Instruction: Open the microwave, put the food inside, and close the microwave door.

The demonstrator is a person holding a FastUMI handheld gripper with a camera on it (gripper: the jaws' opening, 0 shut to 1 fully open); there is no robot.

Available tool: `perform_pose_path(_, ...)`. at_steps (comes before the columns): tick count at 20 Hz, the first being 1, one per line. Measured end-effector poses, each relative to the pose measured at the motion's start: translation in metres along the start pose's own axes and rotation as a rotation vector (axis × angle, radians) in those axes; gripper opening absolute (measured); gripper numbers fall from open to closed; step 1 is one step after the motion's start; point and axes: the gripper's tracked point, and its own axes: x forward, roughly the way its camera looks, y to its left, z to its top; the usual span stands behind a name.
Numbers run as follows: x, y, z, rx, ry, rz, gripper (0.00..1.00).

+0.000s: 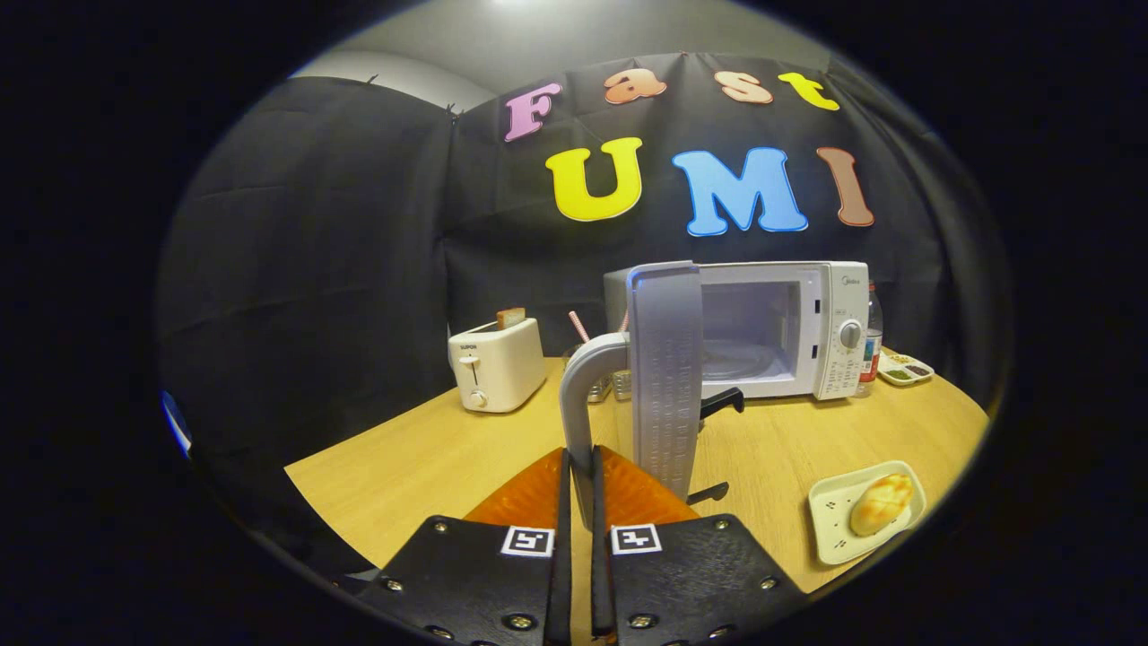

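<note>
Gripper (579, 489) fingers clamped on the door handle (581, 395) of the white microwave (834, 327); door (665, 377) swung wide, edge-on just ahead of the fingers. Cavity open, glass turntable (737, 359) visible. Bread roll (882, 502) on a small white plate (834, 529) (near table edge, well apart from the microwave). White toaster (496, 363) beside it on the wooden table (430, 467).

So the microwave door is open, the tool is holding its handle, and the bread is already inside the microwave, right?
Not quite. The bread is not inside yet: it lies on a small plate on the table, to the right of the tool. The gripper view shows it. The rest is right: the microwave door is open and the tool is shut on its handle.
</note>
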Motion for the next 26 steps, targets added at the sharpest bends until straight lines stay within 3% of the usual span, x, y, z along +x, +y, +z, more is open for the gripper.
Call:
perform_pose_path(5, 0.011, 0.049, -0.002, 0.028, 0.065, 0.032, 0.09)
perform_pose_path(9, -0.008, 0.079, 0.005, 0.040, 0.056, 0.167, 0.09)
perform_pose_path(18, -0.035, 0.013, 0.027, -0.019, -0.003, 0.230, 0.09)
perform_pose_path(20, -0.041, -0.004, 0.030, -0.001, -0.010, 0.240, 0.26)
perform_pose_path(22, -0.049, -0.022, 0.034, -0.005, -0.021, 0.226, 0.31)
perform_pose_path(25, -0.063, -0.045, 0.041, 0.003, -0.051, 0.217, 0.55)
perform_pose_path(26, -0.065, -0.060, 0.042, -0.006, -0.057, 0.185, 0.55)
